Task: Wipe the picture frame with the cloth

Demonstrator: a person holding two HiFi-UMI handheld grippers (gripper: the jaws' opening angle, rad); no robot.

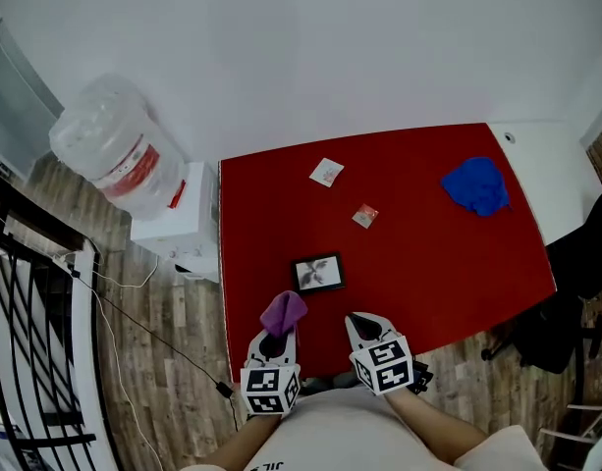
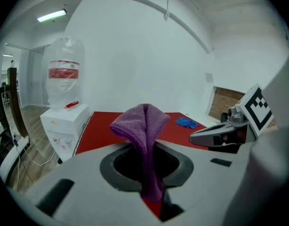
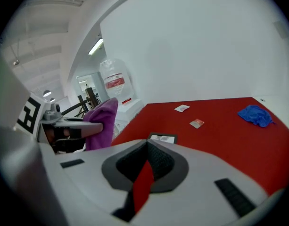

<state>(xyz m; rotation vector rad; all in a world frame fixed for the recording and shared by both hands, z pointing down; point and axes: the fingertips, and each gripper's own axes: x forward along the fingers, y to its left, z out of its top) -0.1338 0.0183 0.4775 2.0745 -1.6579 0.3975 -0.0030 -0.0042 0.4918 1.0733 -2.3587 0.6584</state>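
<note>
Left gripper (image 1: 277,338) is clamped on a purple cloth (image 2: 143,126), which rises from the jaws in a folded hump, its lower end lost in the slot. Right gripper (image 3: 144,172) is drawn nearly together on nothing, only a sliver of the red desk (image 1: 428,263) showing through the slit. Picture frame (image 1: 317,273) lies flat by the desk's near edge, just beyond both grippers and clear of them, its picture too small to read. A blue cloth (image 1: 476,185) is bunched at the far right corner, with a white packet (image 1: 326,172) and a reddish packet (image 1: 365,216) toward the far edge, their print illegible.
</note>
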